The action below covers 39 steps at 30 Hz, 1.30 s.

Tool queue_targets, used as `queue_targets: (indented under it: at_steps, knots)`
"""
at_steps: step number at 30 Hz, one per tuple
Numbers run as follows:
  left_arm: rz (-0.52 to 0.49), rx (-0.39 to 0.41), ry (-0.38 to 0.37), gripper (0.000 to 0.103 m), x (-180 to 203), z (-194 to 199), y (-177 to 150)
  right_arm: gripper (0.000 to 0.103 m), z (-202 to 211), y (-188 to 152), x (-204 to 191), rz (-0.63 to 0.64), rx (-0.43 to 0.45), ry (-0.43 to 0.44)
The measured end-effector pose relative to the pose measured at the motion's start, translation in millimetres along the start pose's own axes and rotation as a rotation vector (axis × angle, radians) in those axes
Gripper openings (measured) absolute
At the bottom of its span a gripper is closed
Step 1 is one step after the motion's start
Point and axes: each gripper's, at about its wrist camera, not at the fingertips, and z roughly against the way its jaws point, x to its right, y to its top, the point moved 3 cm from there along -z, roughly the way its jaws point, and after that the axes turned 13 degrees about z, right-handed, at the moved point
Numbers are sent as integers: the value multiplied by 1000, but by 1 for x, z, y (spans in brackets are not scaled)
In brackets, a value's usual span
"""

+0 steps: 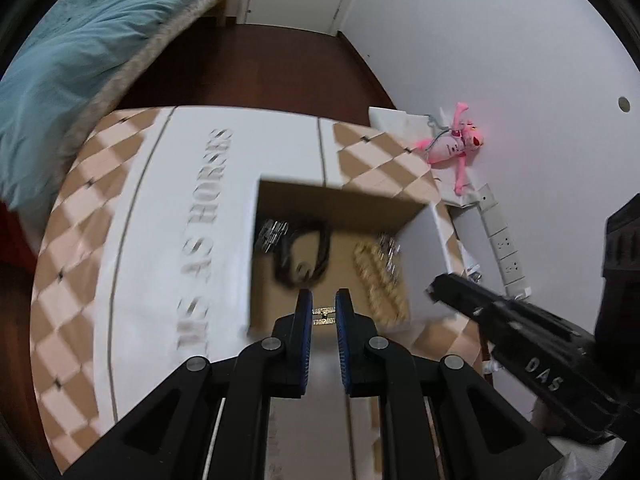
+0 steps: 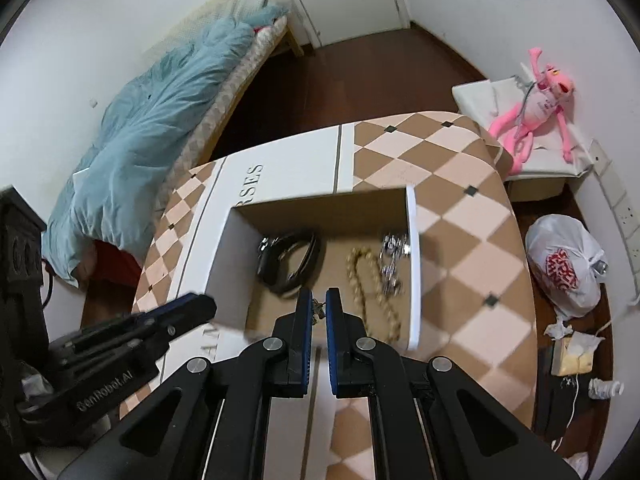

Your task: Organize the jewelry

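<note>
- A white-walled cardboard box (image 2: pixel 414 272) is sitting open on a desk (image 2: pixel 472 248) covered in a tan and cream diamond pattern.
- Left tongs (image 1: pixel 324 300) are hovering over the near edge of the box, pinching a small gold and silver jewelry piece (image 1: pixel 324 316) between blue pads; its long axis is running left to right across the gap.
- Right tongs (image 2: pixel 318 300) are nearly pressed together over the same near edge, gripping a small metallic trinket (image 2: pixel 318 310); its orientation is too blurred to tell.
- Inside the box, a gold bead chain (image 2: pixel 372 292) is lying lengthwise from far to near, right of centre.
- A silver chain (image 2: pixel 392 260) is lying just beside it at the right wall, also running far to near.
- A black strap (image 2: pixel 288 260) is coiling at the far left.
- A pink plush toy (image 2: pixel 536 108) is lying beyond the desk at the far right.
</note>
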Motion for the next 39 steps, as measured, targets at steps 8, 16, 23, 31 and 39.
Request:
queue_targets:
  at_steps: [8, 16, 23, 31, 39]
  knots:
    - [53, -111, 10, 11, 6, -30, 44, 8, -43, 39, 28, -59, -147, 95]
    - [77, -63, 83, 74, -1, -23, 63, 27, -55, 54, 32, -77, -197, 101]
    - [64, -13, 179, 97, -12, -14, 69, 36, -42, 62, 31, -30, -175, -9]
    - [2, 92, 309, 103, -21, -3, 46, 94, -25, 39, 25, 92, -177, -269]
    - [-11, 108, 360, 103, -26, -2, 21, 100, -15, 5, 28, 94, -190, -361]
